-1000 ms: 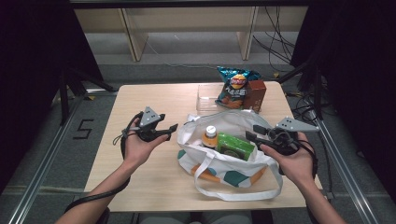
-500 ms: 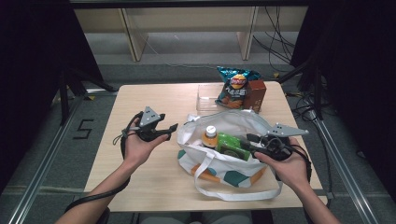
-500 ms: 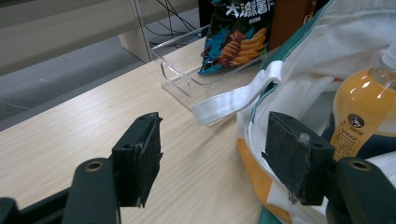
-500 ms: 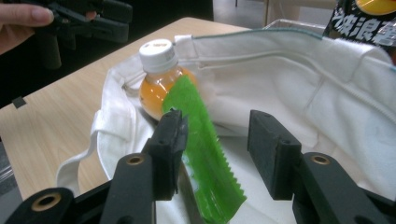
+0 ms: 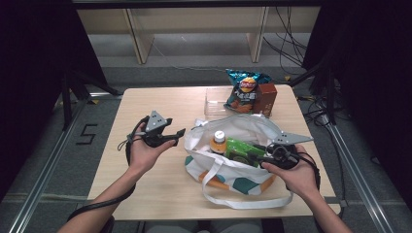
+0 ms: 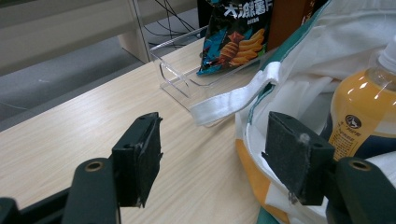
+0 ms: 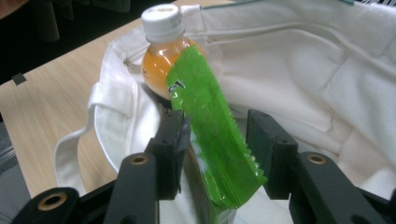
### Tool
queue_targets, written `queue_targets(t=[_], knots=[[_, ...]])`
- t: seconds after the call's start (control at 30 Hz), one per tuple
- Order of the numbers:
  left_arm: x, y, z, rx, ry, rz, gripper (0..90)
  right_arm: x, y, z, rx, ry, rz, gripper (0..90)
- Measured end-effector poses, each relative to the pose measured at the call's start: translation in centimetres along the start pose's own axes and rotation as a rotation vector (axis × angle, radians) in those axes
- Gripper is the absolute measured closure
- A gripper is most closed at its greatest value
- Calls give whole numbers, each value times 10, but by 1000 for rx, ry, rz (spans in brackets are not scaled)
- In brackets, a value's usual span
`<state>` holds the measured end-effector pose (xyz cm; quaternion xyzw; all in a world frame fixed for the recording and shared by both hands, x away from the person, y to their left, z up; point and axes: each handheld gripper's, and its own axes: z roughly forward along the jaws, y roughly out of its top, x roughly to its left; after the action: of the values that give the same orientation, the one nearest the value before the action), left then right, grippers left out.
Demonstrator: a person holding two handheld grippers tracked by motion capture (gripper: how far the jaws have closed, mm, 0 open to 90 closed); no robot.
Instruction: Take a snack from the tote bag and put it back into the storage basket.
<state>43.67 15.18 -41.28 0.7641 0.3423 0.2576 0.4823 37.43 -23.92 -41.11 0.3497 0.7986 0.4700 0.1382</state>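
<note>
Right gripper (image 7: 212, 135) — moved in over the white tote bag (image 5: 243, 127), jaws just closing around the green snack packet (image 7: 210, 126), not yet clamped. Packet lying in the bag beside the orange juice bottle (image 7: 161, 51); likely about to be lifted out. Left gripper (image 6: 224, 163) — open, empty, beside the bag.

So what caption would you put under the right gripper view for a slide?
The right gripper, jaws just closing, straddles a green snack packet beside an orange drink bottle in a white tote bag.

light wood tabletop (image 5: 145, 194), grey floor (image 5: 194, 53), dark curtains both sides, pale wooden shelf frame (image 5: 194, 14) behind, black cables (image 5: 291, 43) on floor
</note>
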Motion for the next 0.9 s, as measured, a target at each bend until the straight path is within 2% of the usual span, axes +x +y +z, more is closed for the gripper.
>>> queue_targets(t=[0.07,0.1,0.13,0.2,0.23,0.4,0.43,0.53,0.6,0.63,0.67,0.8,0.87,0.9], knots=[[0,0,0,0,-1,-4,353,0,-1,2,-18,-6,-1,608],[0,0,0,-1,-2,-1,353,0,-2,3,13,6,-1,642],[0,0,0,-1,-2,-1,353,2,-3,4,11,4,20,658],[0,0,0,-1,-1,0,353,2,-3,4,16,2,9,669],[0,0,0,-2,-2,0,353,0,-3,4,28,6,-20,679],[0,0,0,-2,-1,1,353,0,-4,4,38,0,-22,727],[0,0,1,-1,-2,1,353,-1,-3,4,36,0,-40,747],[0,0,1,1,-3,4,353,-2,-4,4,36,-4,-47,773],[0,0,1,2,-3,1,353,-3,-4,3,42,-17,-54,813],[0,0,1,2,-2,-2,353,-1,-5,4,27,-29,-45,824],[0,0,1,2,-2,-2,353,-3,-4,4,27,-41,-75,834],[0,0,1,-4,-1,-4,353,0,-3,2,36,-43,-81,861],[0,0,0,-1,1,-2,353,1,-1,2,22,-57,-123,886],[0,0,0,-1,1,-2,353,1,-1,2,22,-57,-123,886]])
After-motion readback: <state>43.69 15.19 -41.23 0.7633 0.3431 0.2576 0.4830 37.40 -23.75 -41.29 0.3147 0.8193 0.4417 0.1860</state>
